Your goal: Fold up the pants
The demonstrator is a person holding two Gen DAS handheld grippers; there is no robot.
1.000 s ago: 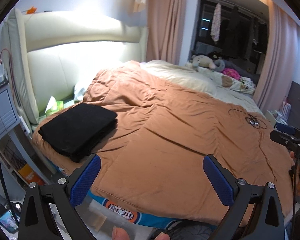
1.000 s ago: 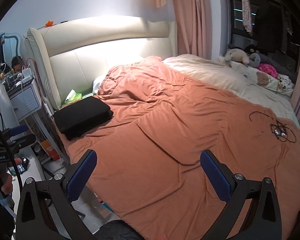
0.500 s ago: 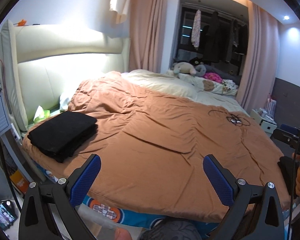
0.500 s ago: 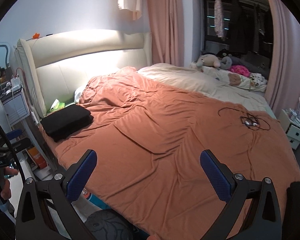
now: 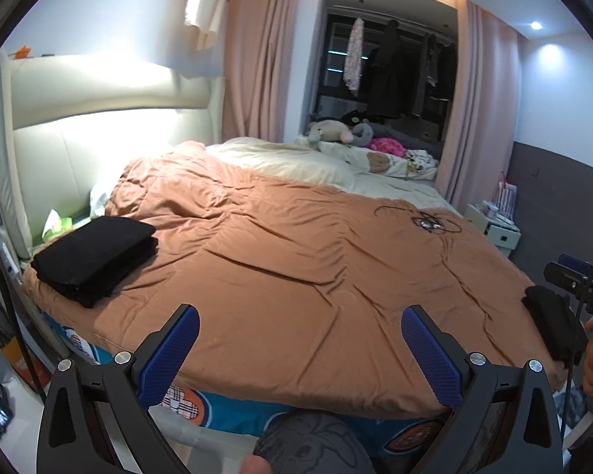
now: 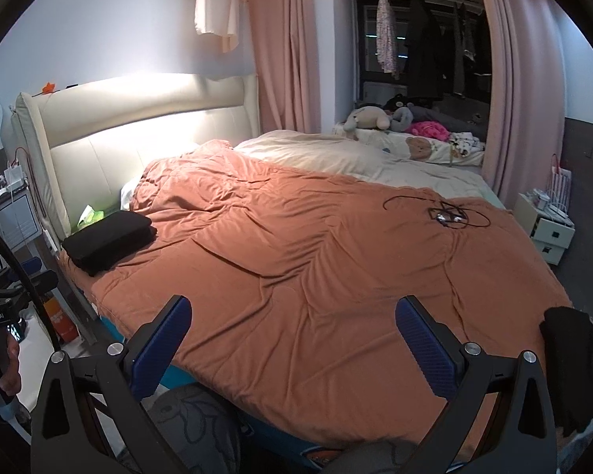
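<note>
A black garment (image 6: 573,367), likely the next pants, hangs over the quilt's (image 6: 316,276) corner at the lower right of our right view; folded black pants (image 5: 93,254) sit at middle left. Our left gripper (image 5: 298,351) and right gripper (image 6: 292,343) hover with fingers spread wide, holding nothing. We should drag the garment onto the open quilt, flatten it, then pinch the waistband.

Both views swung right; dark garment (image 6: 573,367) entered at bed's right edge.
</note>
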